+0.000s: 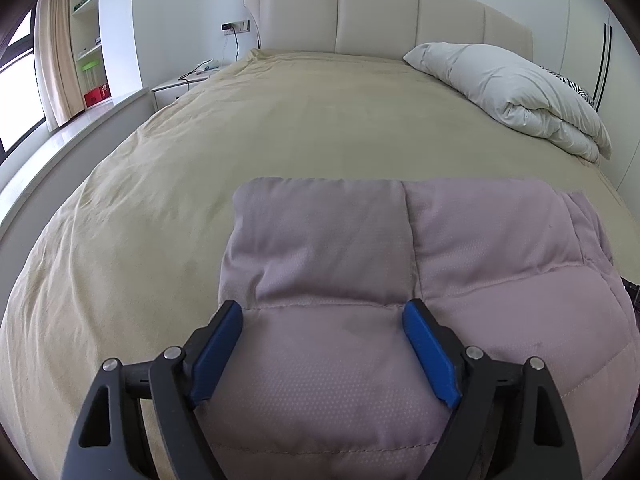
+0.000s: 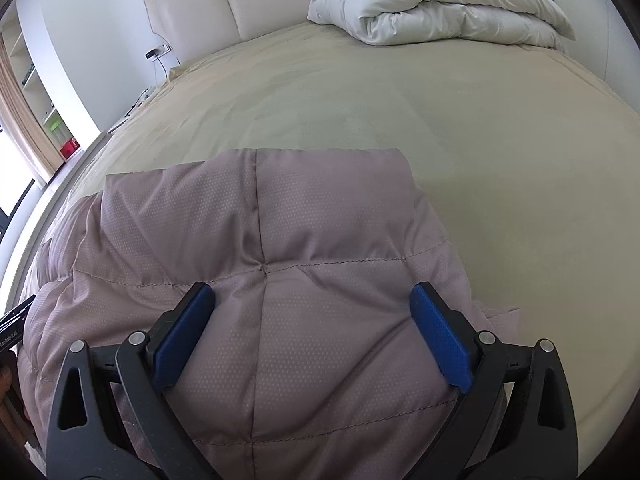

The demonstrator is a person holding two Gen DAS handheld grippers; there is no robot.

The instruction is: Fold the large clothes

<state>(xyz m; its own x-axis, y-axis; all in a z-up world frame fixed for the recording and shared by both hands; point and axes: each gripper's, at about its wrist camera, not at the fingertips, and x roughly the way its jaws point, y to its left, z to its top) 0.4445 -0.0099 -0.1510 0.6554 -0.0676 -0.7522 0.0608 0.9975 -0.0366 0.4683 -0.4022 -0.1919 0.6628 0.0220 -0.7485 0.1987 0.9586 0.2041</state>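
Both hand-held grippers, left (image 1: 322, 354) and right (image 2: 314, 334), hang spread wide over my folded mauve quilted jacket (image 1: 400, 280), pinching nothing. It lies at the bed's (image 1: 200, 160) near edge. I'd press the fold flat evenly. Beyond, bare sheet runs clear to the duvet (image 1: 516, 92) at the far right corner.

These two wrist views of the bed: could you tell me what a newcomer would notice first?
A puffy mauve quilted jacket lies folded on the near part of the beige bedspread, filling the foreground of both views. The left gripper and right gripper hang over it, blue fingers spread wide and gripping nothing. A rolled white duvet rests by the cream headboard on the far right.
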